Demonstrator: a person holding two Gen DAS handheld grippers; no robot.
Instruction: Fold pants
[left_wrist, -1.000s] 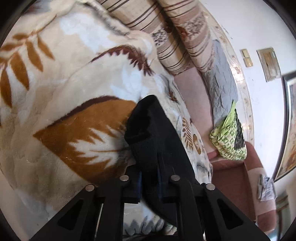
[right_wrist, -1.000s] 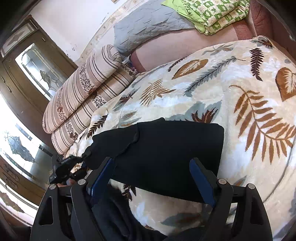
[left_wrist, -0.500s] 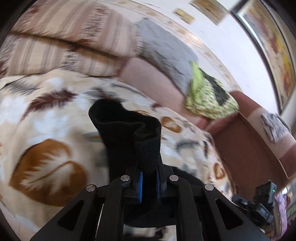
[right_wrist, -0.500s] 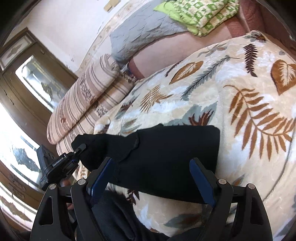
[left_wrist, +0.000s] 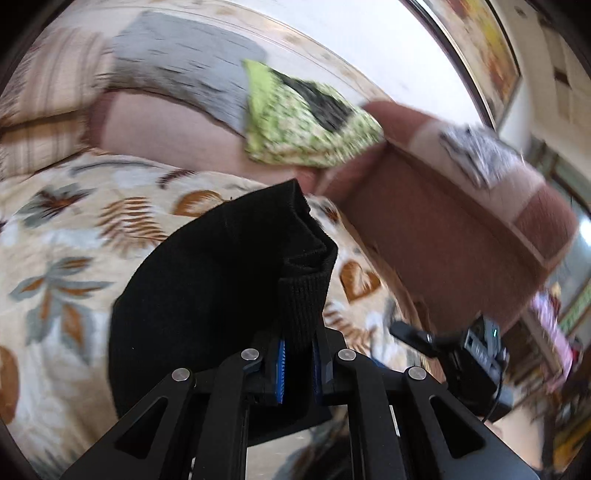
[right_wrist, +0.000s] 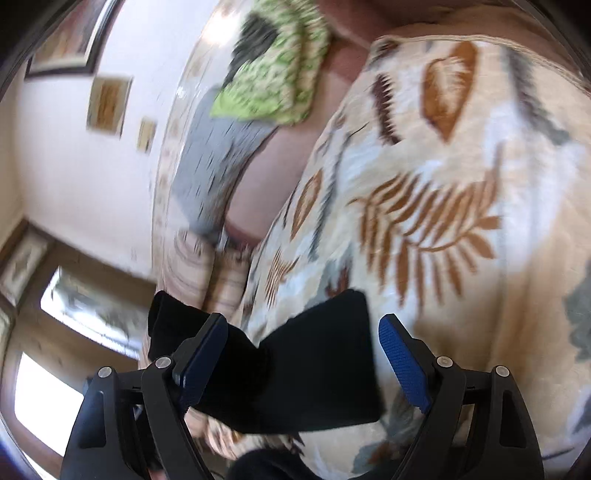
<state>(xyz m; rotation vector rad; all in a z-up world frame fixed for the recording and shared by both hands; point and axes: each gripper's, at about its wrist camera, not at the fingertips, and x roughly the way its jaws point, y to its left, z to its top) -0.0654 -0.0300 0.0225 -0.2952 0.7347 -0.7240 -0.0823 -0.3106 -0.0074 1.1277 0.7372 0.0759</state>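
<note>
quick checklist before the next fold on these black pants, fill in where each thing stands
1. Left gripper shut on the pants: ok, ribbed edge sits between its fingers.
2. Right gripper ready to grasp: ok, open, holding nothing.
3. Pants between the right fingers: cannot tell, cloth lies near but contact is unclear.
4. Lifted edge neat: not ok, layers bunch at the top.
5. Blanket offers landing room: ok.
6. Sharp view: not ok, both cameras blurred.
</note>
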